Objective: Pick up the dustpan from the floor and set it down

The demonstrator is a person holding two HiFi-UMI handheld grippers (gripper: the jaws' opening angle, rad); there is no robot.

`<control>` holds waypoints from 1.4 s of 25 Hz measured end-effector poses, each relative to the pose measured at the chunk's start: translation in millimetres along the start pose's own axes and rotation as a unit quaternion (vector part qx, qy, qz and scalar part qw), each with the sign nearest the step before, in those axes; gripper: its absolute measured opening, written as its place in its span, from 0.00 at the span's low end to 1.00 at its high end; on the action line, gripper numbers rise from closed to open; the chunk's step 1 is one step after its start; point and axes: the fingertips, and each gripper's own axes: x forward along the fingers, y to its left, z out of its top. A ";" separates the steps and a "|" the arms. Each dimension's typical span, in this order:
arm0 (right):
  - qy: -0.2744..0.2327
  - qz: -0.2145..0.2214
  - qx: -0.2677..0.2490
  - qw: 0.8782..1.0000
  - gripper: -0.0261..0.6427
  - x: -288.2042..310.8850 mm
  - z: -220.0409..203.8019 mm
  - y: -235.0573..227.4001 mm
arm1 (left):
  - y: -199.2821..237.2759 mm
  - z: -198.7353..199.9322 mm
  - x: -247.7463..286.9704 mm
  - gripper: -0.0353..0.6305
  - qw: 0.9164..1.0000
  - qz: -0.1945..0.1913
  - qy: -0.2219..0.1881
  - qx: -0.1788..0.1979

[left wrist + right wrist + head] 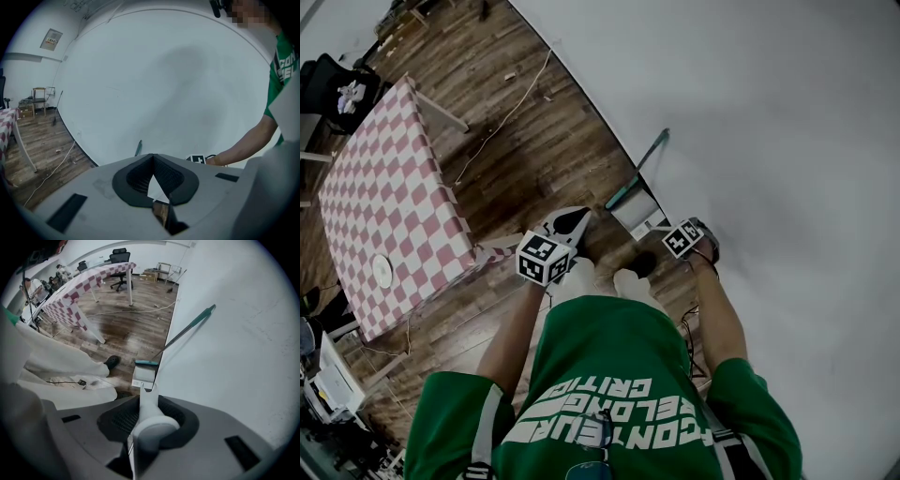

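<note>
Dustpan (143, 376) low at the floor's wall edge.
Left gripper (152, 157) clenched and empty; right gripper (146, 397) points down, grasping the dustpan's white handle (152, 427); a teal-handled broom (187, 329) leans on the wall just beside it.

The green shirt (609, 412) carries white block lettering, upside down in the head view; 1 line reads "CRITIC", the other lines are unclear. A notice (51, 39) on the wall is too small to read.

Pink-and-white checked tablecloth (384, 187), brown plank floor (534, 150), green shirt (609, 366), white dustpan (639, 214) with teal edge.
</note>
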 end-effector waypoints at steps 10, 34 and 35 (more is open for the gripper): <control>-0.005 -0.017 -0.003 1.000 0.21 5.5 5.8 2.0 | 4.2 0.0 5.0 0.06 1.000 -0.001 0.004 0.000; -0.056 -0.054 0.068 0.995 0.29 -76.4 5.3 -11.0 | 26.9 11.0 16.2 0.06 0.998 -0.058 -0.007 -0.001; -0.064 -0.061 0.078 0.993 0.29 -85.7 6.2 -10.4 | 28.0 10.9 15.6 0.06 0.998 -0.064 -0.006 0.000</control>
